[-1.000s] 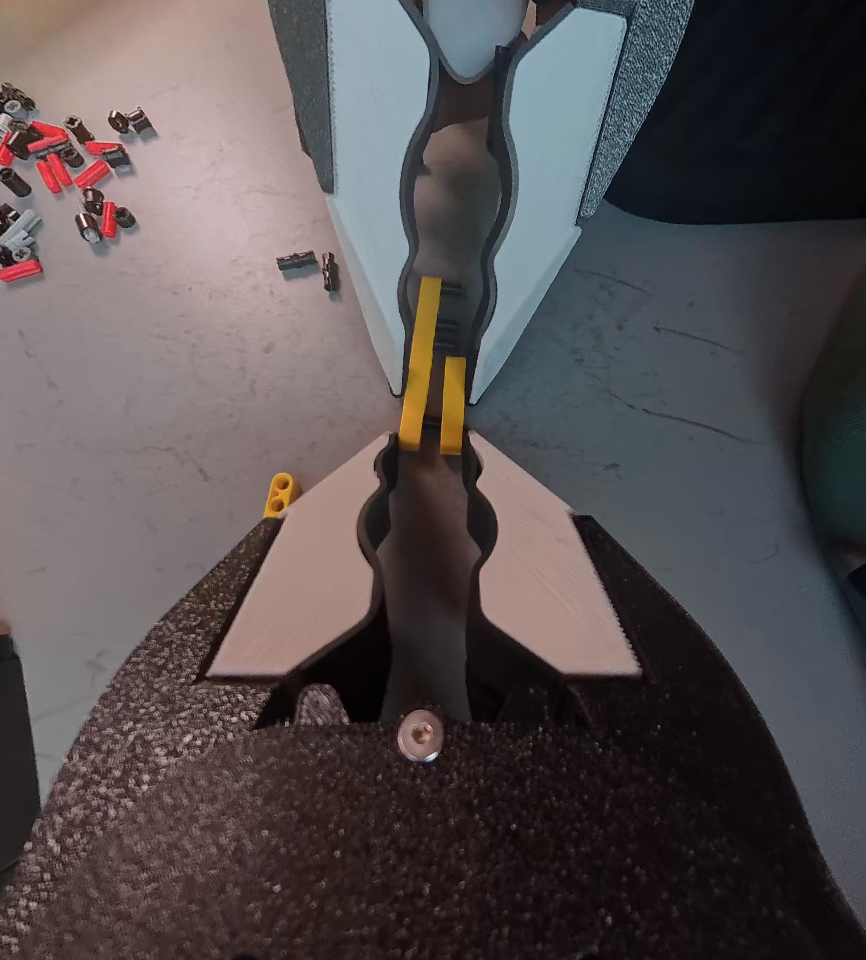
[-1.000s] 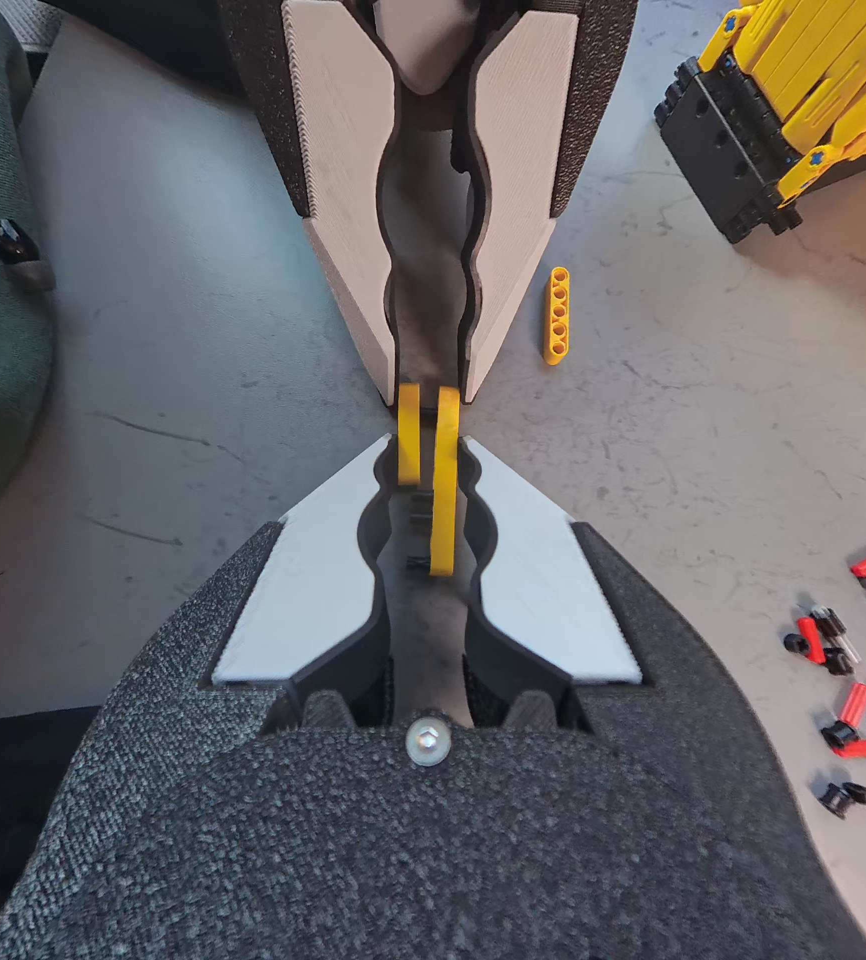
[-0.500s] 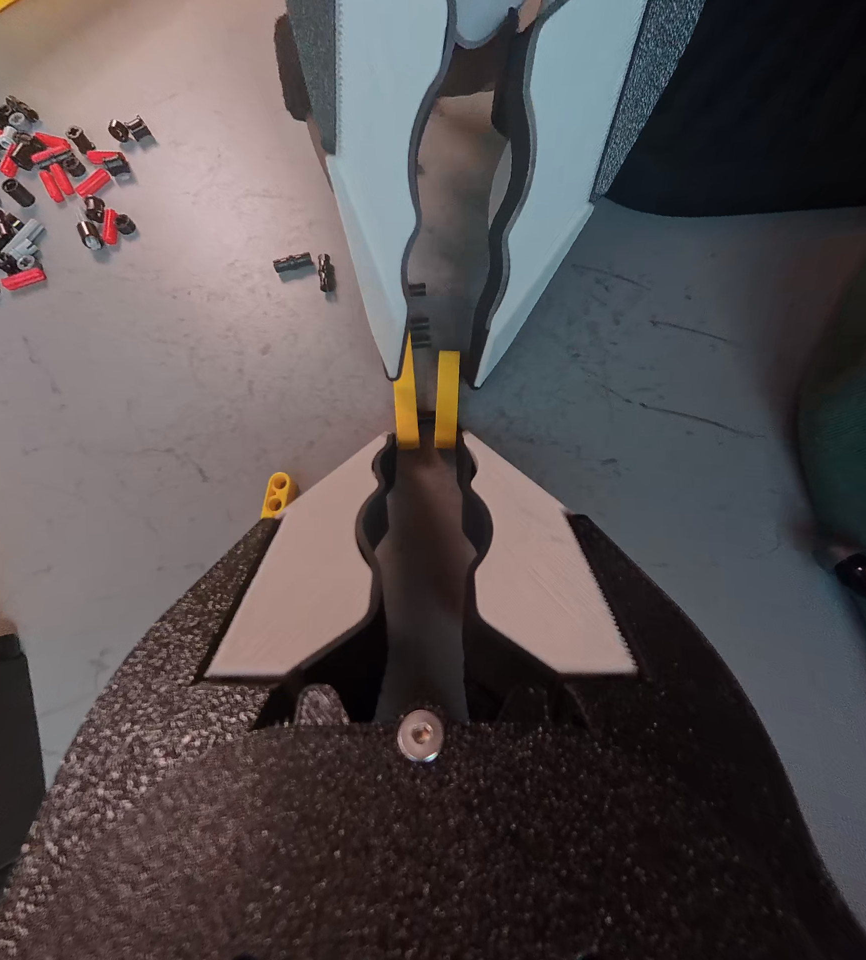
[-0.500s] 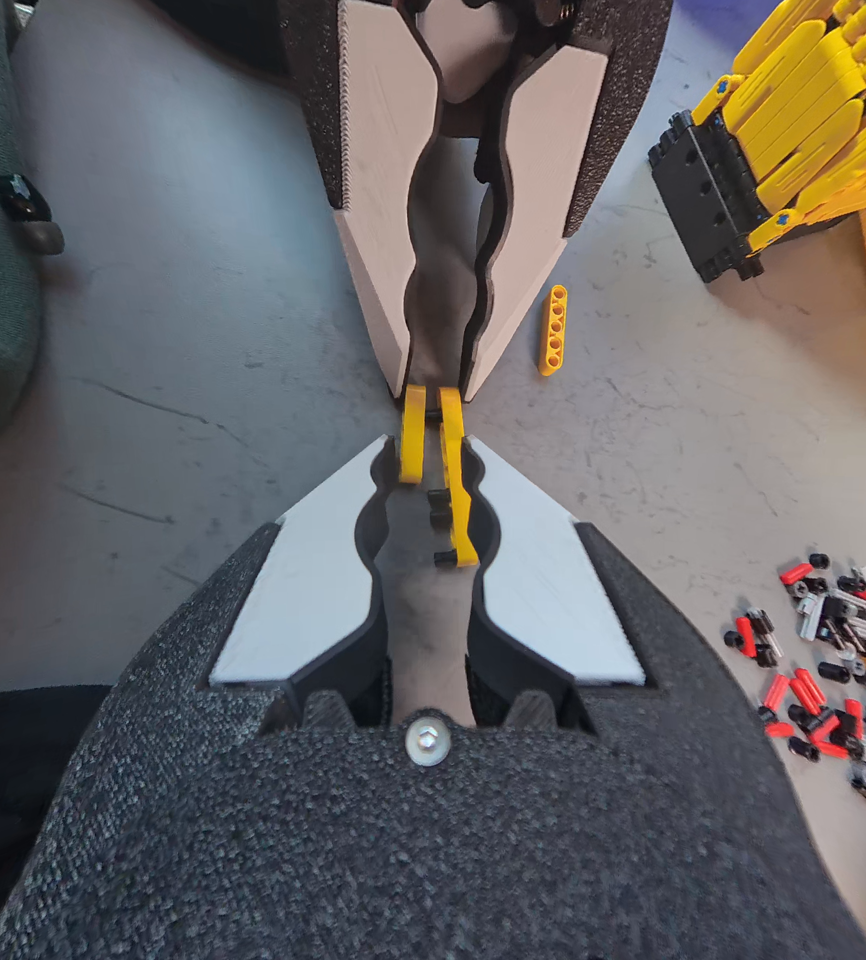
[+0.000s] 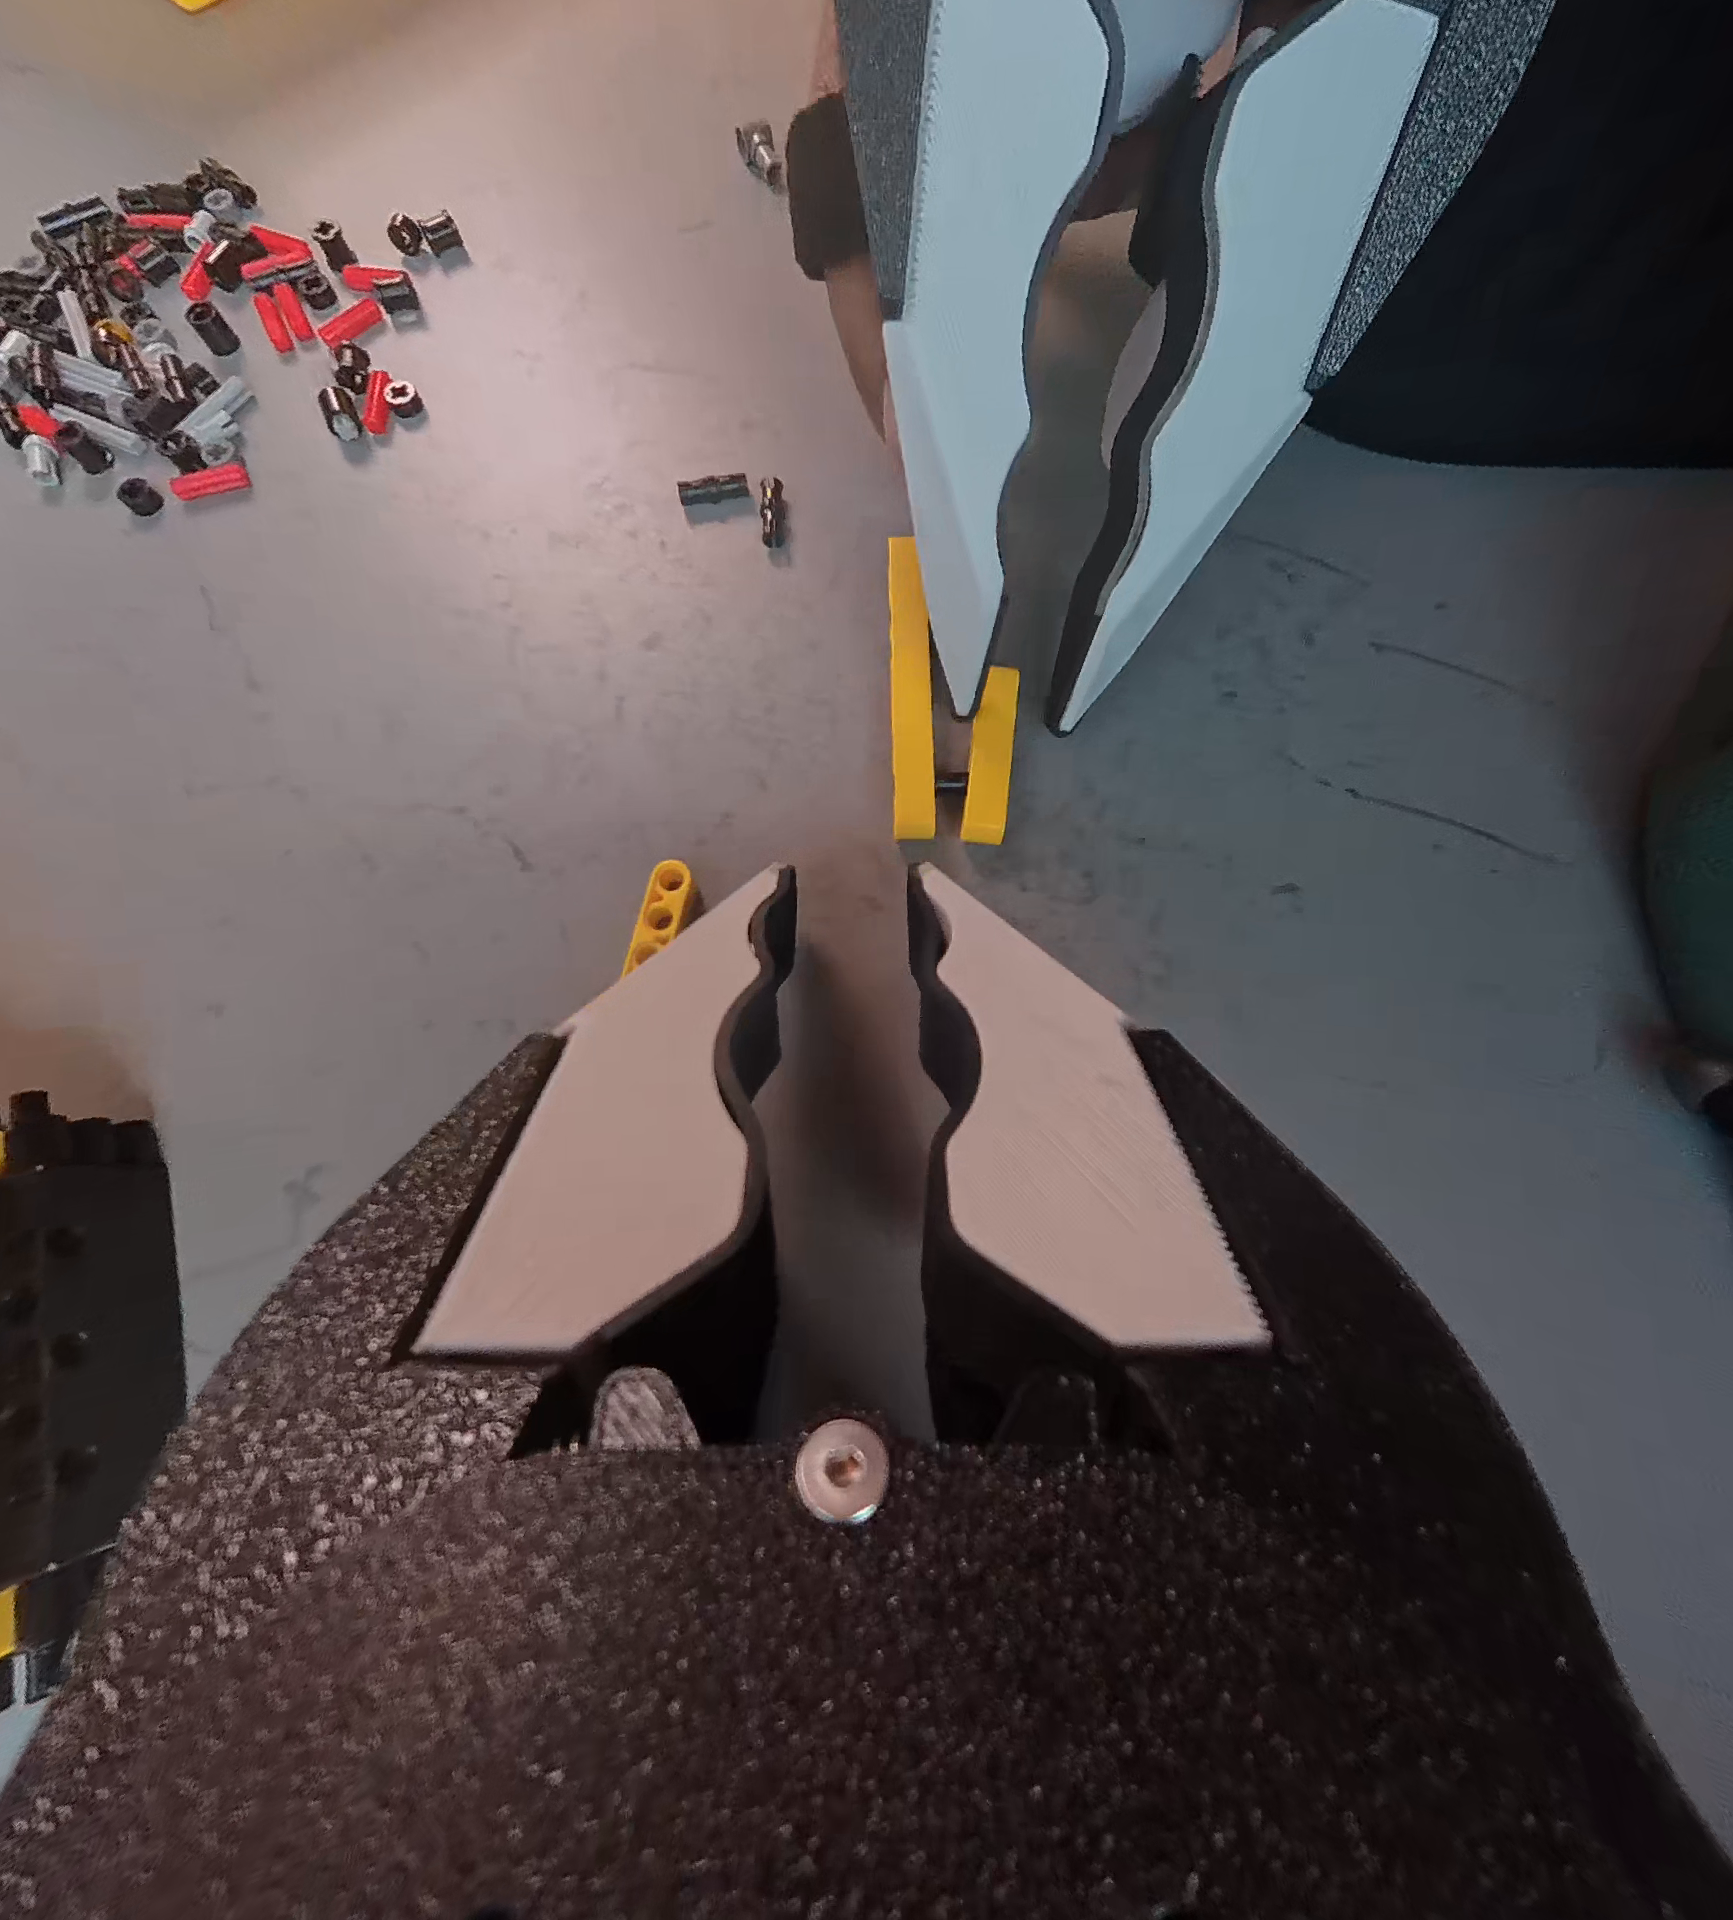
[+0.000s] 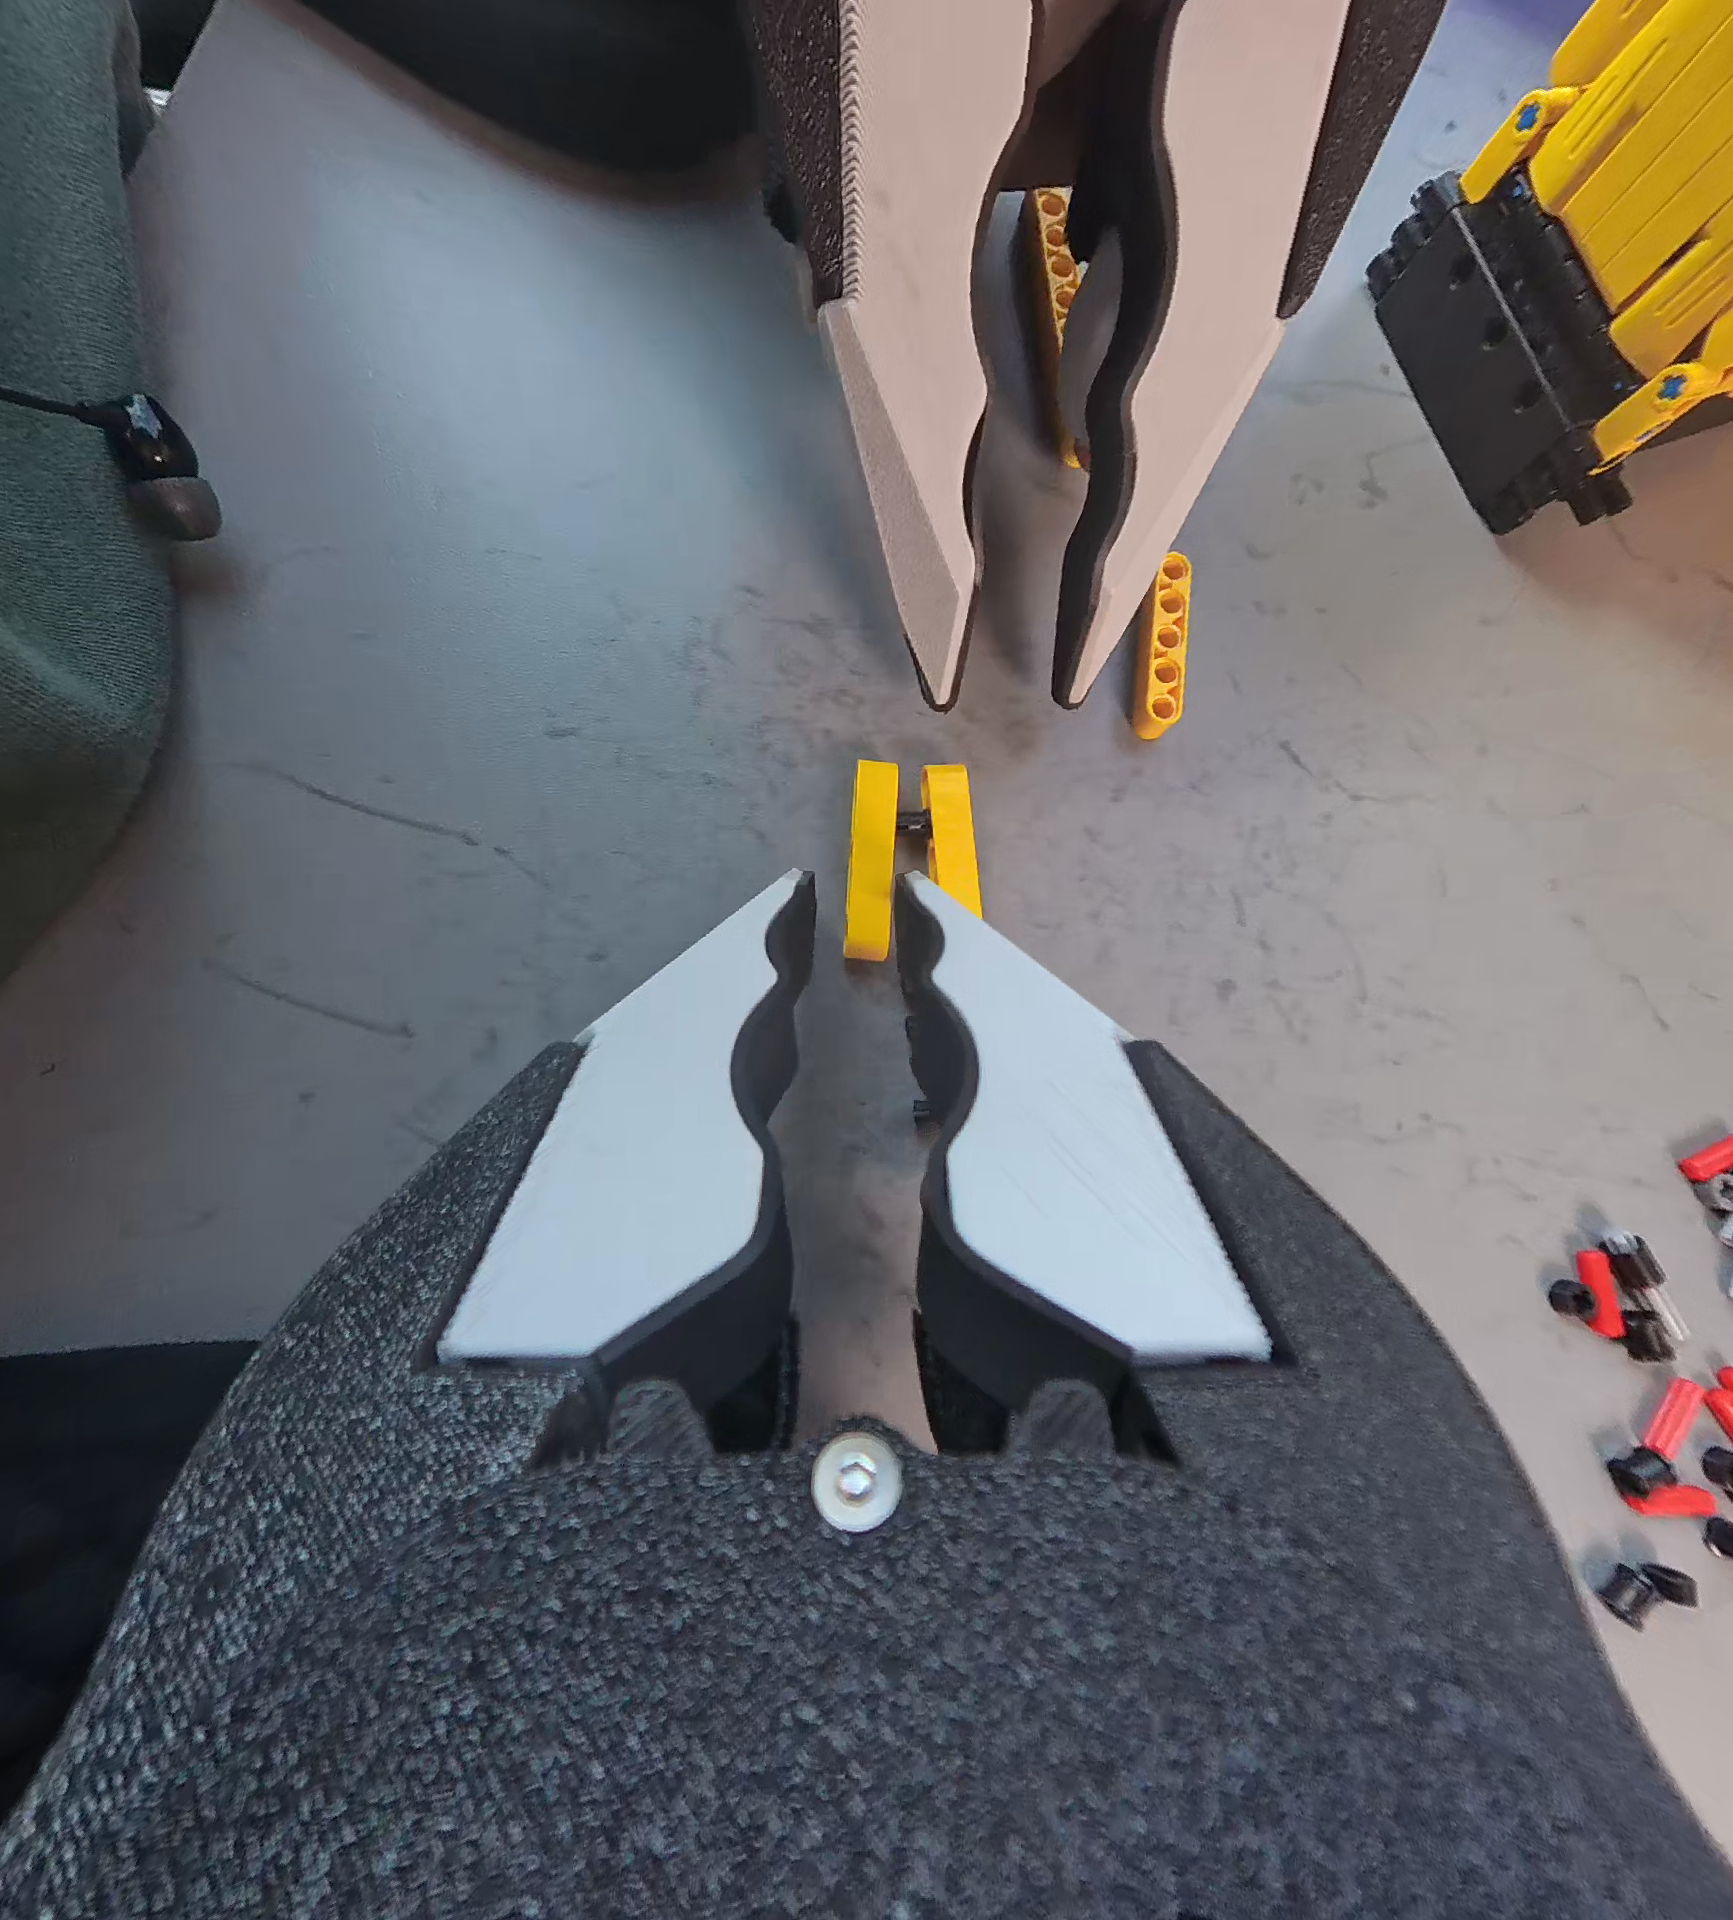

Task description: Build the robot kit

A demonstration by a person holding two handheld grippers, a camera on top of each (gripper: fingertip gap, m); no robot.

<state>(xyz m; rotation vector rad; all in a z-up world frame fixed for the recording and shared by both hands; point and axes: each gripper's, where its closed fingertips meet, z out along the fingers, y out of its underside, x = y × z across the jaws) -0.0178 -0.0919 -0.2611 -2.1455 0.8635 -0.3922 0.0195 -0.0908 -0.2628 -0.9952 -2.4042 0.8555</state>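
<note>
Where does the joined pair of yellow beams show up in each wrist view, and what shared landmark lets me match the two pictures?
Left wrist view: the joined yellow beams lie above centre, just past this gripper's fingers, at the far gripper's fingers.
Right wrist view: the joined yellow beams lie at centre, just ahead of this gripper's fingers.
Shared landmark: the pile of red and black pins, upper left in the left view, lower right in the right view.

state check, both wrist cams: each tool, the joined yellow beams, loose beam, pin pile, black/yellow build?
left tool: open, empty, just short of the beam pair.
right tool: open; one beam's end sits between its tips, grip not evident.
yellow beam pair: two beams joined by a black pin.
loose yellow beam: flat on the table, apart.
pin pile: scattered, loose.
black and yellow build: assembled, untouched.
</note>
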